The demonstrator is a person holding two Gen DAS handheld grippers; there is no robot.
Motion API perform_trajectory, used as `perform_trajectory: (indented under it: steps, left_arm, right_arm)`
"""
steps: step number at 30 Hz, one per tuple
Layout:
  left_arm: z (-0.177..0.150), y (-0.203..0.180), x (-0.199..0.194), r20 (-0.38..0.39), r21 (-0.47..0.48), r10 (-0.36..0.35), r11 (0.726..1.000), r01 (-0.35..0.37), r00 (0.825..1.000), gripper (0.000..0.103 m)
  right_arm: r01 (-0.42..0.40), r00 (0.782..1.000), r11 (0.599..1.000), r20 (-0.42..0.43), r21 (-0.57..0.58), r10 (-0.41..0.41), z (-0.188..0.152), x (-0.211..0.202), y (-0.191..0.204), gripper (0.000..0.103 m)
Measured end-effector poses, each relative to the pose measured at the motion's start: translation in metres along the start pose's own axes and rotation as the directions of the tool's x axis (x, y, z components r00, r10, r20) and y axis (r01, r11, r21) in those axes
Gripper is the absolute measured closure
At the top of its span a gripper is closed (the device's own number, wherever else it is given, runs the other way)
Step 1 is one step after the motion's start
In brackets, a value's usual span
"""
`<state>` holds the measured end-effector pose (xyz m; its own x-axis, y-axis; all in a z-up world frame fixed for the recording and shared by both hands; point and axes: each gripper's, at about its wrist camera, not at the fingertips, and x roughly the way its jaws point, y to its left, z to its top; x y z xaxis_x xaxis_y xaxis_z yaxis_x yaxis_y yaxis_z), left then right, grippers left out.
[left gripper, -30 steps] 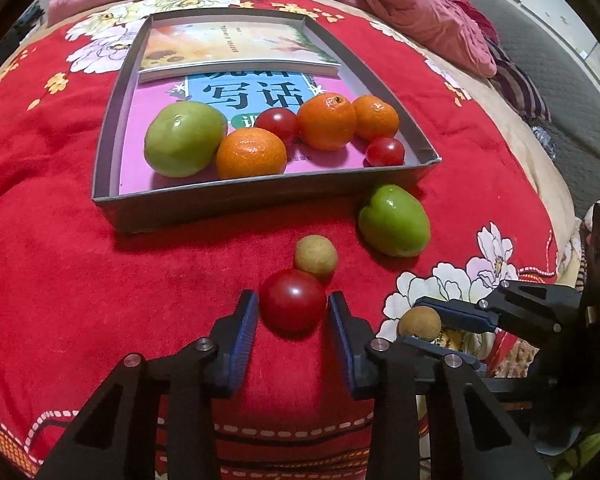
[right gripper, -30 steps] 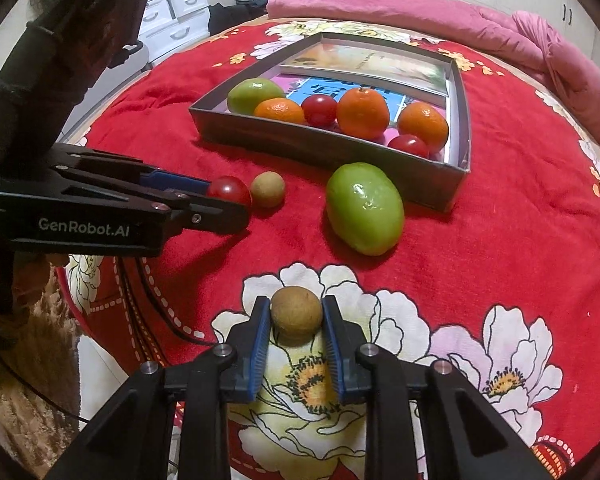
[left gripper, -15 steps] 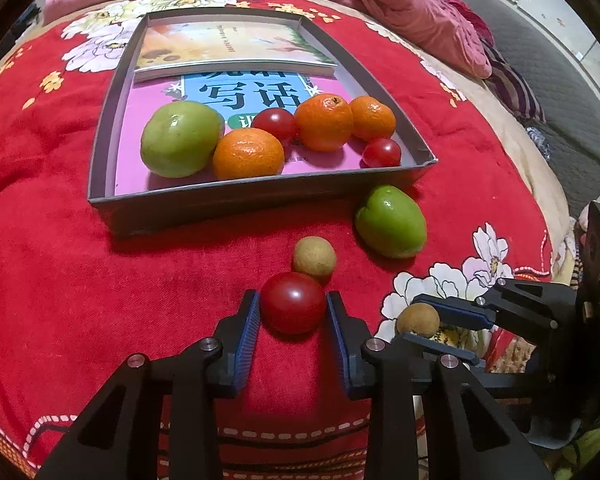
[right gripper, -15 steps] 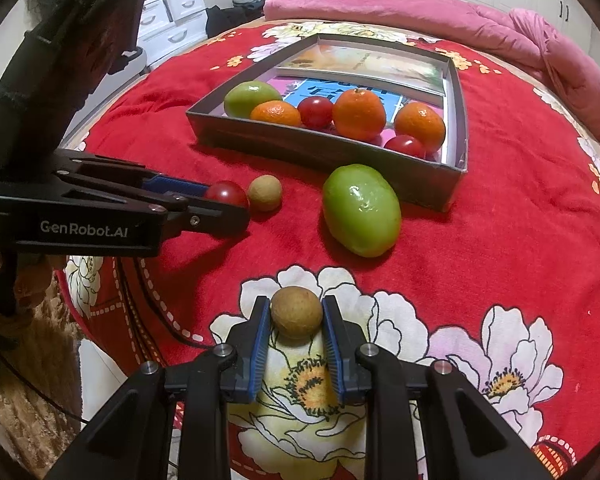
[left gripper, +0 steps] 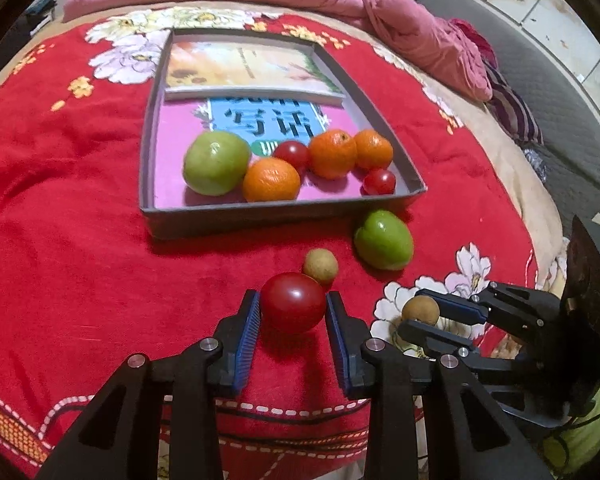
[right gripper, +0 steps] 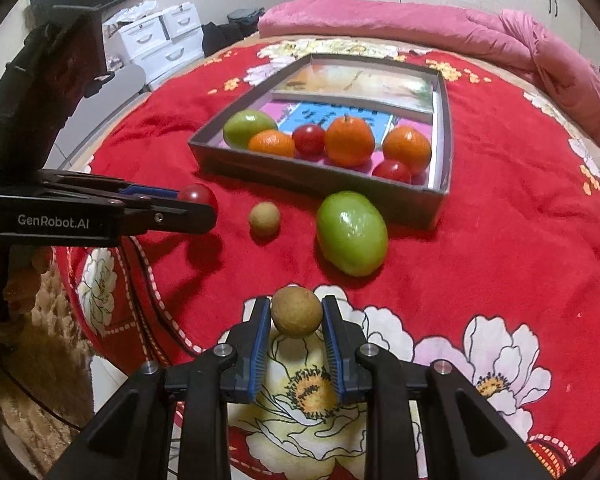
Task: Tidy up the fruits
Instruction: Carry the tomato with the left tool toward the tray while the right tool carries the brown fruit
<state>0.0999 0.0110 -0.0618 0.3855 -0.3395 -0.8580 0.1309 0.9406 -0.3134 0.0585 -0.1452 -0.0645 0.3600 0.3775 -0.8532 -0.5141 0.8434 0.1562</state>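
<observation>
Red plush covers the bed (left gripper: 80, 280), soft enough that round fruit sits in little dents rather than rolling off, which is likely why the loose pieces stay where they lie. Nearest me, the left gripper (left gripper: 293, 310) is clamped on a tomato (left gripper: 293, 307), blue pads pressed to both its sides; the shadow beneath it suggests it hangs just clear of the blanket. Beside it, the right gripper (right gripper: 296, 318) is clenched on a small tan longan (right gripper: 296, 311), held over a white flower printed on the blanket. Taking one piece in each gripper looks like a way to save a trip to the box.

Just past the tomato a second longan (left gripper: 320, 266) rests on the blanket, near but apart from a green fruit (left gripper: 384, 240) that lies close against the outside of the box wall. Both wait their turn, I'd say.

Farther on sits the grey box (left gripper: 260, 216), its low walls keeping the sorted fruit together. Inside, crowded toward the near wall, are another green fruit (left gripper: 216, 162), three oranges (left gripper: 271, 180) and two small tomatoes (left gripper: 379, 181), lying on a pink book (left gripper: 172, 136). Another book (left gripper: 240, 68) fills the far end, leaving the near end for fruit. Beyond lies a rumpled pink quilt (left gripper: 380, 20).
</observation>
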Motion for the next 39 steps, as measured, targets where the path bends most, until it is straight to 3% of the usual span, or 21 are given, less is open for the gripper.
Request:
perform_trajectory:
  steps: [22, 39]
  left_arm:
    - [0.019, -0.025, -0.057, 0.138, 0.023, -0.032, 0.999, 0.029, 0.990, 0.069]
    - [0.048, -0.048, -0.057, 0.180, 0.045, -0.042, 0.998, 0.035, 0.983, 0.069]
  right_arm:
    - [0.037, 0.984, 0.999, 0.175, 0.017, -0.039, 0.035, -0.057, -0.003, 0.077]
    - [0.072, 0.960, 0.996, 0.266, 0.058, -0.085, 0.064, -0.080, -0.022, 0.077]
